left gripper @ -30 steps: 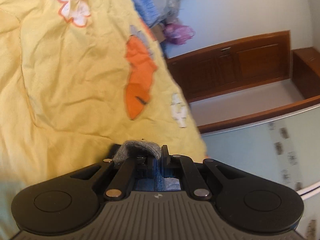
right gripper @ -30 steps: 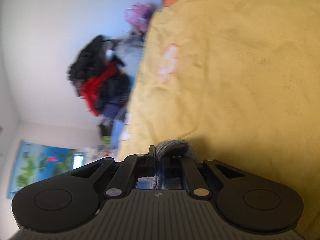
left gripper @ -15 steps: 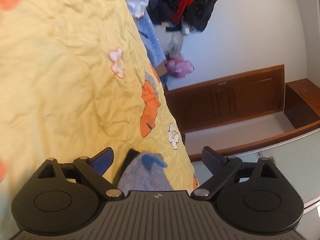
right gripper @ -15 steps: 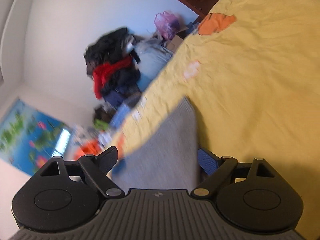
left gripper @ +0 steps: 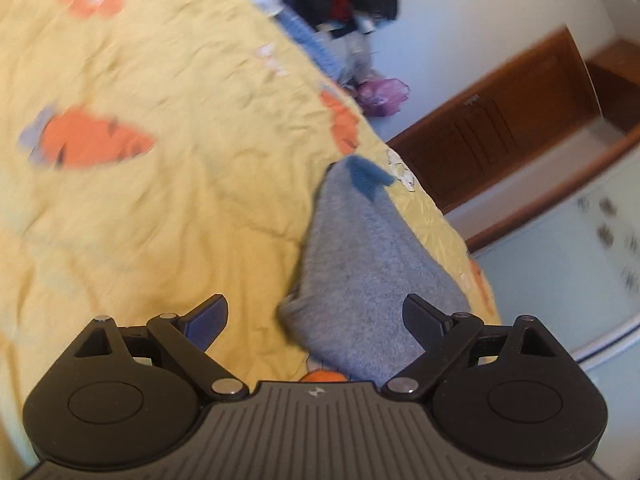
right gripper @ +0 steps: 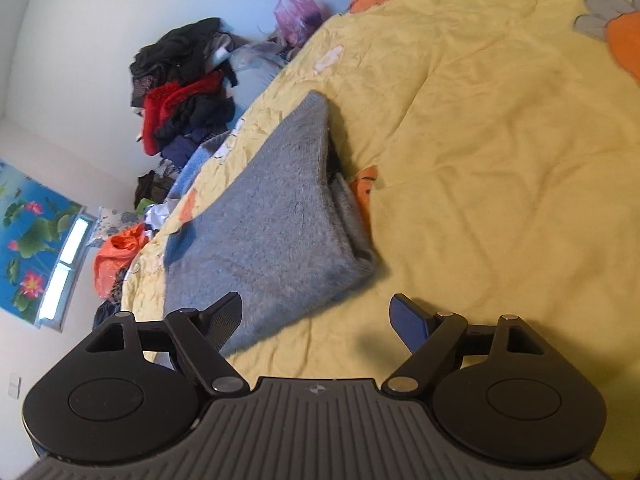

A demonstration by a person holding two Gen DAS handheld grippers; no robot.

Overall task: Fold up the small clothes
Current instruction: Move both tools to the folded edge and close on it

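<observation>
Released since a second ago: left gripper and right gripper both spread wide now, pinching nothing. Grey knit garment lies folded flat on yellow bedspread, near bed edge, blue tab at far end. No containers visible. Clothes pile beyond bed, against wall.

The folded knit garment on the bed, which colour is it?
Grey, clearest in right wrist view.
</observation>
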